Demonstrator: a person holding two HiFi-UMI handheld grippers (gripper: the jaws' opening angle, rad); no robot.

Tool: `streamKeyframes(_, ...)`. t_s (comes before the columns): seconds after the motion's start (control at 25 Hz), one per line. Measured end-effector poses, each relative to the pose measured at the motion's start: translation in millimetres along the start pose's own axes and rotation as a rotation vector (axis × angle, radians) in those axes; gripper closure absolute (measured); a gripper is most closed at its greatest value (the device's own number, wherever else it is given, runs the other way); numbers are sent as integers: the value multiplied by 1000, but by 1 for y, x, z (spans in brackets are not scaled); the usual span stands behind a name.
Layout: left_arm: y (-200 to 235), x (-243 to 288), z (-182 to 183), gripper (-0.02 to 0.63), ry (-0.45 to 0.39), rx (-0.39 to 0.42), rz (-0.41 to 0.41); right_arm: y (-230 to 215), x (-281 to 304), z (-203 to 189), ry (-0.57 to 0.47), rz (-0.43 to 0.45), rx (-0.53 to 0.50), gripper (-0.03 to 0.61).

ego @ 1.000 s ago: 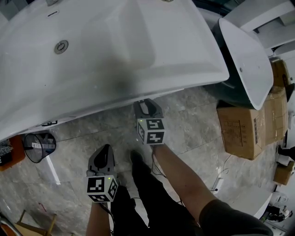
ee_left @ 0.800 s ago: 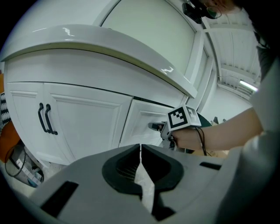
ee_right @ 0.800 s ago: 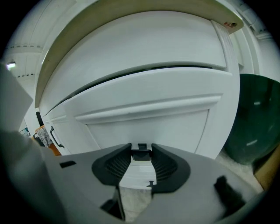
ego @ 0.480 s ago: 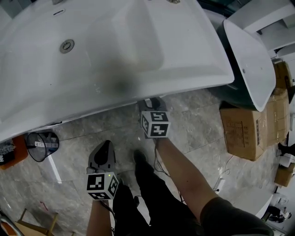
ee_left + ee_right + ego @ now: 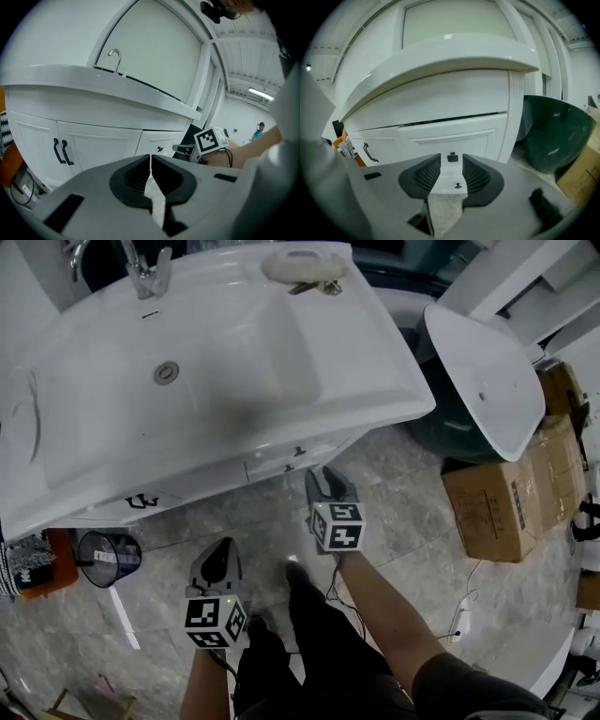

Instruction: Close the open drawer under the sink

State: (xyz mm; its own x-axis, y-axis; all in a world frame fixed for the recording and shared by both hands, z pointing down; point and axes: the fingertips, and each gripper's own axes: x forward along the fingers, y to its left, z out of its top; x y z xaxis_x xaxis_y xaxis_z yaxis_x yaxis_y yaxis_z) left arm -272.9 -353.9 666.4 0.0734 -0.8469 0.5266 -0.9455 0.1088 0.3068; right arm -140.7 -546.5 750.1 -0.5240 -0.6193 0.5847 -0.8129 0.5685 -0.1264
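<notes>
The white vanity's drawer point(image 5: 281, 460) sits under the sink point(image 5: 216, 381). In the right gripper view its front point(image 5: 454, 136) shows a thin dark gap along the top and a small black knob point(image 5: 452, 157). My right gripper point(image 5: 324, 482) points at that front from a short way off. It is open and empty point(image 5: 452, 163), with the knob framed between its fingers. My left gripper point(image 5: 219, 551) hangs lower and further left, away from the cabinet. Its jaws meet in a thin slit point(image 5: 150, 159) with nothing in them.
Two cupboard doors with black handles point(image 5: 61, 151) are left of the drawer. A dark green basin point(image 5: 553, 136) with a white top point(image 5: 483, 381) stands at the right, with cardboard boxes point(image 5: 497, 493) beyond. A wire wastebasket point(image 5: 108, 554) is on the tiled floor at left.
Both grippers have risen. The right one has come out from under the sink's edge and now stands clear of the drawer front. The tap and more of the sink have come into view.
</notes>
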Motion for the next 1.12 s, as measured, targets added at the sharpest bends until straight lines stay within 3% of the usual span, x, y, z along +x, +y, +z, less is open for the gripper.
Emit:
streamKeyframes(0.24, -17, -60, 30, 594, -44, 50, -66, 36, -101, 19, -61, -5, -32, 426)
streamKeyframes(0.6, -48, -161, 28, 594, -28, 134, -202, 82, -248, 13, -128, -26, 65, 426)
streamKeyframes(0.92, -70, -194, 23, 594, -12, 143, -250, 80, -313, -5, -117, -60, 119, 426)
streamKeyframes(1.12, -99, -207, 16, 594, -28, 159, -265, 81, -338, -7, -141, -35, 83, 426)
